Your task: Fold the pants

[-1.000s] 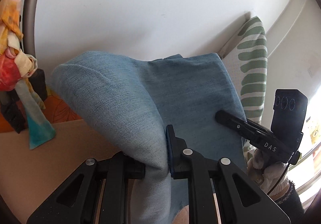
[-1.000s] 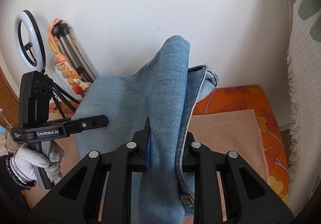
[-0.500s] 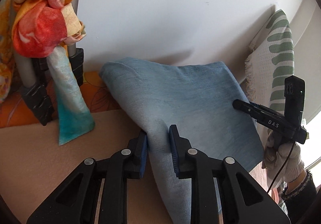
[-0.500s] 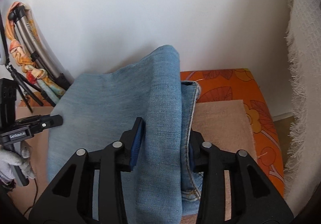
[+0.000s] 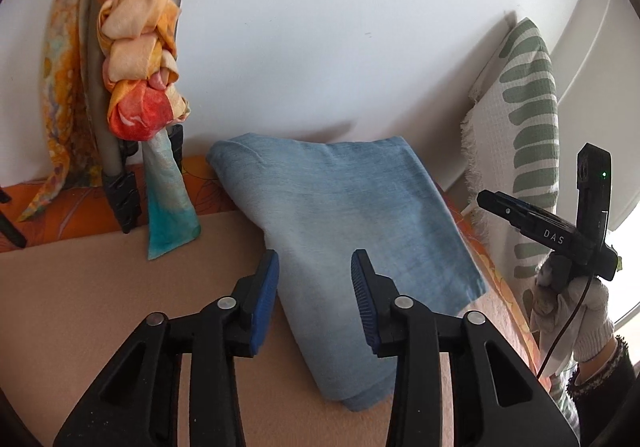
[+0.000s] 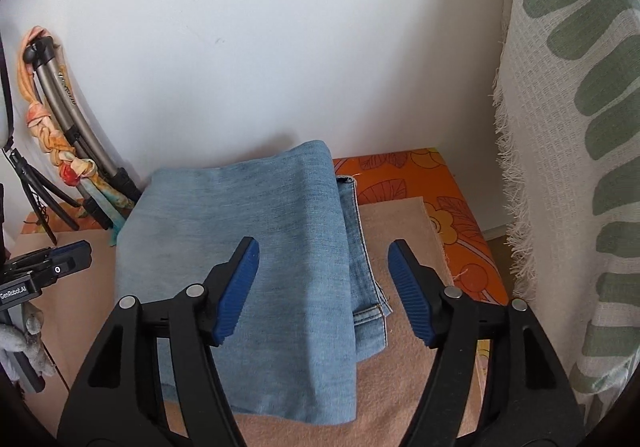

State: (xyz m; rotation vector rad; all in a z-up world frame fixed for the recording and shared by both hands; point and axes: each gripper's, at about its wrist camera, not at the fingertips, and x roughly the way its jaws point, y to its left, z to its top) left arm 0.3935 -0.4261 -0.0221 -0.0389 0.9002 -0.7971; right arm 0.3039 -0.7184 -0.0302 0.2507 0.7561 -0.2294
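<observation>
Pants [image 5: 344, 215] of light blue denim, folded into a thick stack, lying on a tan cloth [image 5: 80, 287] spread over an orange flower-patterned surface [image 6: 440, 183], close against a white wall [image 5: 320, 27]. Hem and seam stitching showing along the right edge in the right wrist view.

Left gripper [image 5: 315, 283], black with blue ribbed pads: jaws opening, denim lying between and below them, pads not pressing it. Right gripper [image 6: 324, 287], same build: jaws opening wide, straddling the stack's right part, pads clear of the cloth. Each held in a white knitted glove [image 5: 568, 307].

Readable writing: "DAS" on the right gripper's side, "GenRobot.AI" on the left gripper's.

Nearby: a grey tripod [image 6: 76, 115] wrapped in a knotted orange scarf [image 5: 136, 59], left; a white fringed throw with green stripes [image 6: 572, 127], right.
</observation>
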